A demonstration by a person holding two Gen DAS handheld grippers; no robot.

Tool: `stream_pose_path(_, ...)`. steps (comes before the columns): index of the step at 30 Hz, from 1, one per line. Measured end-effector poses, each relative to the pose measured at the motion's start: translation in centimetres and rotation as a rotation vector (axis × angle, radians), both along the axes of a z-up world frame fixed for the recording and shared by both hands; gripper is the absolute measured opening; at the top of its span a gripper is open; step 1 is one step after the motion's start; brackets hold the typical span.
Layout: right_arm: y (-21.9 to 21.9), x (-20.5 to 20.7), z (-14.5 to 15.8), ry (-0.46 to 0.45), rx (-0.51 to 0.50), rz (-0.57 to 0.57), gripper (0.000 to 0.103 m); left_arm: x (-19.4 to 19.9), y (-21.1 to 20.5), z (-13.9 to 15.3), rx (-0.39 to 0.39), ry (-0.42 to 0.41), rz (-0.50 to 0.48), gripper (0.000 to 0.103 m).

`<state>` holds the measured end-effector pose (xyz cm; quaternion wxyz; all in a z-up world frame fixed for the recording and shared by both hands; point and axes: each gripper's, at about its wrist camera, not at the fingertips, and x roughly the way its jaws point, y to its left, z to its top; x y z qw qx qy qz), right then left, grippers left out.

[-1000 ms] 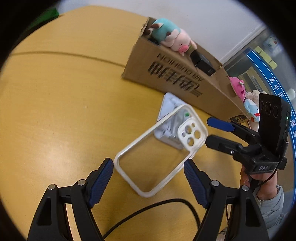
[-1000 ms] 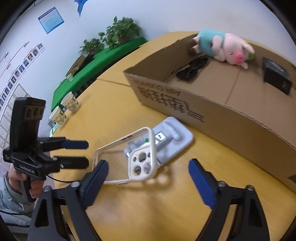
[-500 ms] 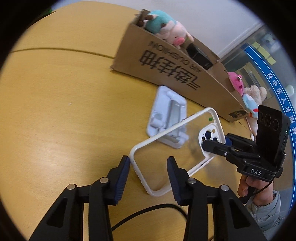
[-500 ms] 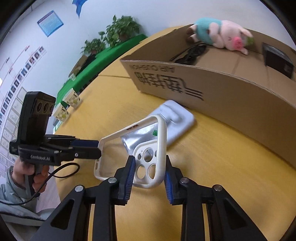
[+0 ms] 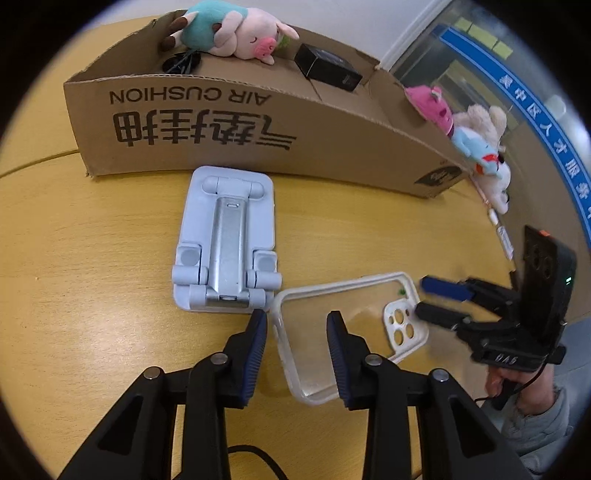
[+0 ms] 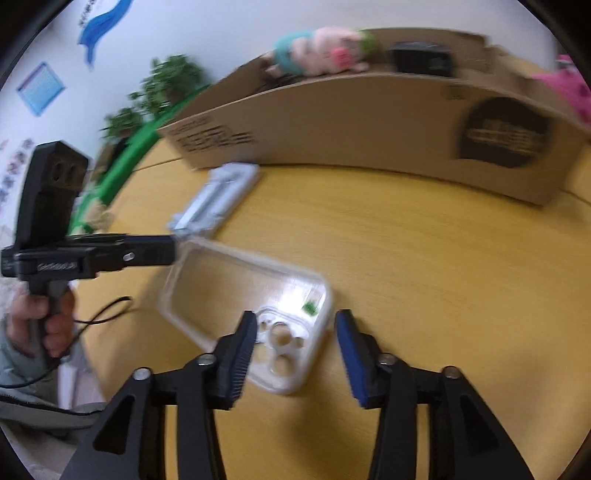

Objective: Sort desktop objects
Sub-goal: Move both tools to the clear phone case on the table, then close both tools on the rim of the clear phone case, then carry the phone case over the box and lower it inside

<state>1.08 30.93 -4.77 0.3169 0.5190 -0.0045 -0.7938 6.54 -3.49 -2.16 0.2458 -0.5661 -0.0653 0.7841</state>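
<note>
Since half a second ago: clear phone case with white rim (image 5: 343, 332) no longer propped up on edge between the claws, now lying flat on the yellow wooden table (image 5: 92, 258). Right gripper (image 6: 295, 358) was clamped on the camera-cutout end, now parted wide, holding nothing; case corner sits between its blue pads (image 6: 349, 354) with a visible gap on the right side, contact on the left side unclear through motion blur. Left gripper (image 5: 297, 354) gap a bit wider than before, straddling the case's near-left rim edge; firm pinch or not: cannot tell.

Left to right in left wrist view: pale blue folding phone stand with silver centre arm (image 5: 225, 240) lying flat, long axis running from camera toward the brown cardboard box printed "AIR CUSHION" (image 5: 221, 136), far end just beside the box wall. Case just right of the stand, its near-left corner close to the stand's hinge end. Case long axis running left-right and slightly away, open side up, camera cutout at the right end, pointing toward the right gripper. Inside the box: pink-and-teal plush pig (image 5: 229, 33), small black box (image 5: 327, 66). Right wrist view heavily blurred.
</note>
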Motion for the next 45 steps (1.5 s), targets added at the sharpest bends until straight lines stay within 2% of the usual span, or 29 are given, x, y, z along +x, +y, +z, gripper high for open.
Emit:
stream_pose_path(4,1.9,0.7,1.0,0.048,-0.011,-0.059,0.045,0.2,0.6,-1.2,-0.059,-0.050,-0.016,0.032)
stream_pose_path(5,1.7,0.8,0.9,0.049,-0.002,-0.051,0.042,0.3,0.7,-1.2,-0.056,-0.038,-0.014,0.032)
stream_pose_path(6,1.4,0.8,0.7,0.043,0.011,-0.038,0.031,0.4,0.7,-1.3,-0.059,-0.037,-0.014,0.031)
stream_pose_path(7,0.9,0.8,0.1,0.033,0.035,-0.018,0.024,0.5,0.6,-1.3,-0.065,-0.035,-0.012,0.028)
stream_pose_path(8,0.5,1.1,-0.3,0.038,0.049,-0.008,0.021,0.5,0.6,-1.3,-0.071,-0.035,-0.006,0.013)
stream_pose_path(9,0.3,1.4,-0.3,0.054,0.052,-0.006,0.014,0.5,0.4,-1.6,-0.080,-0.040,0.005,0.008)
stream_pose_path(15,-0.4,1.9,-0.6,0.072,0.059,0.003,0.012,1.1,0.3,-0.5,-0.092,0.010,0.016,0.007)
stream_pose_path(18,0.1,2.1,0.4,0.097,0.018,-0.015,0.010,0.9,-0.2,1.4,-0.045,0.053,0.035,0.007)
stream_pose_path(21,0.7,1.9,2.5,0.160,-0.013,-0.037,0.010,0.3,-0.3,4.6,-0.013,0.123,0.039,0.007)
stream_pose_path(27,0.6,-0.5,9.4,0.348,-0.045,-0.049,0.010,-2.6,0.6,13.6,-0.001,0.371,0.020,0.007)
stream_pose_path(33,0.1,-4.0,15.6,0.498,-0.064,-0.049,0.010,-6.8,1.6,18.9,-0.018,0.511,0.032,0.007)
stream_pose_path(39,-0.7,-9.7,20.1,0.570,-0.075,-0.052,0.010,-11.9,1.5,20.6,-0.015,0.517,0.033,0.007)
stream_pose_path(42,-1.2,-13.0,20.9,0.541,-0.114,-0.053,0.010,-14.6,1.5,20.4,-0.016,0.496,0.041,0.007)
stream_pose_path(45,-2.2,-16.1,20.6,0.516,-0.102,-0.057,0.010,-17.3,1.3,19.7,-0.019,0.467,0.056,0.007)
